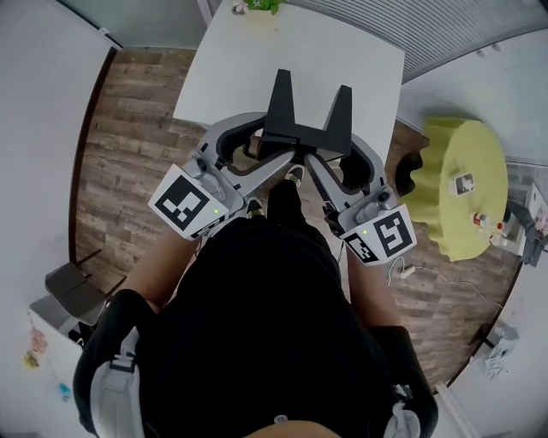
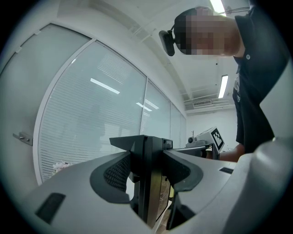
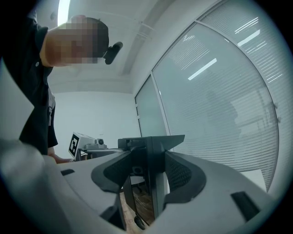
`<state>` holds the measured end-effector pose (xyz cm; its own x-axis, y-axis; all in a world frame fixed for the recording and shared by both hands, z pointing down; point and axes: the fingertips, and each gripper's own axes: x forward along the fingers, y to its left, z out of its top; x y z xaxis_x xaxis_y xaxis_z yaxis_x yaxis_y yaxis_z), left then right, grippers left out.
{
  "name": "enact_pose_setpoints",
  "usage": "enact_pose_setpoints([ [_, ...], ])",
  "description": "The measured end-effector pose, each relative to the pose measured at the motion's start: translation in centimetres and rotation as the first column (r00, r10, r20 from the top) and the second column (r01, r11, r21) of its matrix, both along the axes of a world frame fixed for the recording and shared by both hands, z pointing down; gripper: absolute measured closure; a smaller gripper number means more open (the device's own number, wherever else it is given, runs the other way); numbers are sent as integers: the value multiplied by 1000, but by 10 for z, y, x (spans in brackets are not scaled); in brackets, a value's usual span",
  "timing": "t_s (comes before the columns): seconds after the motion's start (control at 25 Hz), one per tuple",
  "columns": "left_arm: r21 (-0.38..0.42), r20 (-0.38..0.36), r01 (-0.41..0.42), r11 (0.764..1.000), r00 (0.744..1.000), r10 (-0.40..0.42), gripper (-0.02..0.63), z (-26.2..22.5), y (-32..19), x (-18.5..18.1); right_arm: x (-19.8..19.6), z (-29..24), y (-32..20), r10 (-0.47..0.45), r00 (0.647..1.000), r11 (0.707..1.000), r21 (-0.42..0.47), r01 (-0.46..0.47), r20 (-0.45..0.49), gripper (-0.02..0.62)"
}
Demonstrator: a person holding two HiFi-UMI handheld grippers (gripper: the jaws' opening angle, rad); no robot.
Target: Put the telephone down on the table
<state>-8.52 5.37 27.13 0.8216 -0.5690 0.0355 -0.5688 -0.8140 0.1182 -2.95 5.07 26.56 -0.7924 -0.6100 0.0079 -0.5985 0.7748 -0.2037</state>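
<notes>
The telephone is a black angular piece with two raised arms, held in the air over the near edge of the white table. My left gripper clamps its left end and my right gripper its right end. In the left gripper view the black slab of the telephone stands between the grey jaws of the left gripper, whose pads lie against it. The right gripper view shows the same: the telephone stands in the right gripper, both pads closed on it.
A small green plant stands at the table's far edge. A yellow-green round stool with small items on it stands to the right, on the wooden floor. Glass walls with blinds run behind. A grey chair is at the lower left.
</notes>
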Motion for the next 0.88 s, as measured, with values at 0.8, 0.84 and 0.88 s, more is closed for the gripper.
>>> enact_pose_setpoints([
  [0.8,-98,78,19,995,997,-12,384,41,-120,47,45,44,-122,-26,999,995,-97,29,28,354],
  [0.84,-106,81,23,994,997,-14,383,45,-125,49,48,48,-127,-30,999,994,-105,33,30,354],
  [0.88,-115,82,27,993,996,-17,383,48,-129,51,50,52,-131,-34,999,993,-114,37,31,354],
])
